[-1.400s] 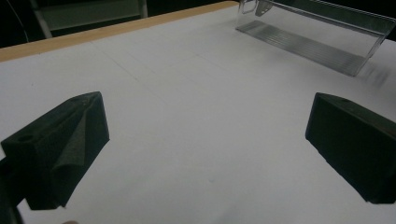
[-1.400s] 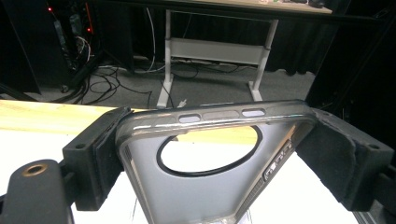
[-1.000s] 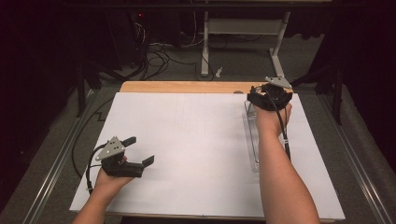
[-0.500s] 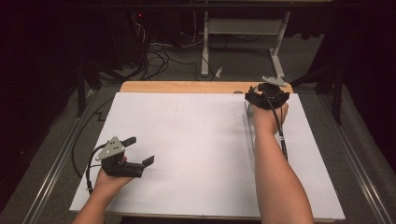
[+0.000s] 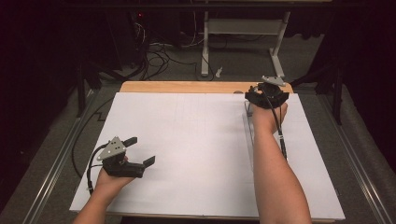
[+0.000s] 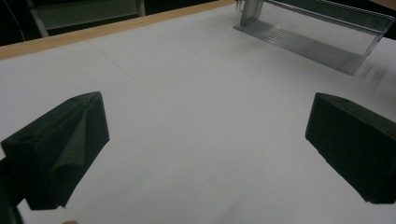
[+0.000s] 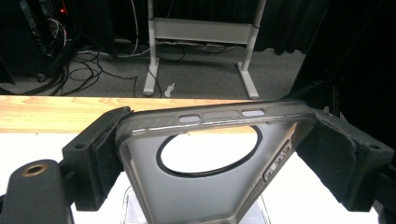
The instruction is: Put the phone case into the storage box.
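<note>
- My right gripper [image 7: 210, 158] is clamped on a clear phone case [image 7: 205, 172], pads pressing its two side edges, at the table's [image 5: 187, 154] far right.
- A clear plastic tray [image 6: 317, 37] lies just beneath that case.
- My left gripper [image 5: 140, 151] rests near-left on the table, jaws wide apart, holding nothing.

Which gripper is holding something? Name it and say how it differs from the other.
The right gripper, at the table's far edge: its jaws clamp a clear phone case. The left gripper's jaws stand wide open, nothing between them.
</note>
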A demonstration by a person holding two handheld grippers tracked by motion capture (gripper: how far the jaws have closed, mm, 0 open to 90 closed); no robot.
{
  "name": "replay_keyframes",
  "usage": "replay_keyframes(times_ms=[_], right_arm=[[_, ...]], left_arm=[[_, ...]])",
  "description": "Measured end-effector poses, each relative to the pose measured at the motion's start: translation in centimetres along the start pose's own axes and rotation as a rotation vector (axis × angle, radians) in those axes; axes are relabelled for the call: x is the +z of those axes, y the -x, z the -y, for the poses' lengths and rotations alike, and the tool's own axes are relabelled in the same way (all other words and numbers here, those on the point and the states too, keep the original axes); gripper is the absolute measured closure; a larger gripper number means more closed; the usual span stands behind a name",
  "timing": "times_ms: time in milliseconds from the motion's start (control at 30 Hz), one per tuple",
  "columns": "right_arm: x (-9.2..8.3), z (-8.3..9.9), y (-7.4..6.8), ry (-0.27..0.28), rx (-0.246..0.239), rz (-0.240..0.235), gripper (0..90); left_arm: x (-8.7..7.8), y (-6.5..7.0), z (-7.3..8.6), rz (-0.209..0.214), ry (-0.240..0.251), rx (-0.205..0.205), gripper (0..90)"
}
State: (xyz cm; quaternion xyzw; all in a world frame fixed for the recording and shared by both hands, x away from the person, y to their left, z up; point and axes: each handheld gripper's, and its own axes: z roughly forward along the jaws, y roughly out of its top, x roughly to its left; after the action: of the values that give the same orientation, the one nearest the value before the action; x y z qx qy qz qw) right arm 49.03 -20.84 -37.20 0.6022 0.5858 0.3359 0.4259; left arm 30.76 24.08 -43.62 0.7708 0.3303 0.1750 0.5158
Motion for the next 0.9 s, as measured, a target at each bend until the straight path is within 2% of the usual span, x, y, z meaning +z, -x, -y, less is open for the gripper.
replay_keyframes(times_ms=[900], right_arm=[[0.54,0.07,-0.23,0.023,0.006,0.002,13.1]], left_arm=[[0.24,0.1,-0.08,0.008,-0.008,0.008,0.8]])
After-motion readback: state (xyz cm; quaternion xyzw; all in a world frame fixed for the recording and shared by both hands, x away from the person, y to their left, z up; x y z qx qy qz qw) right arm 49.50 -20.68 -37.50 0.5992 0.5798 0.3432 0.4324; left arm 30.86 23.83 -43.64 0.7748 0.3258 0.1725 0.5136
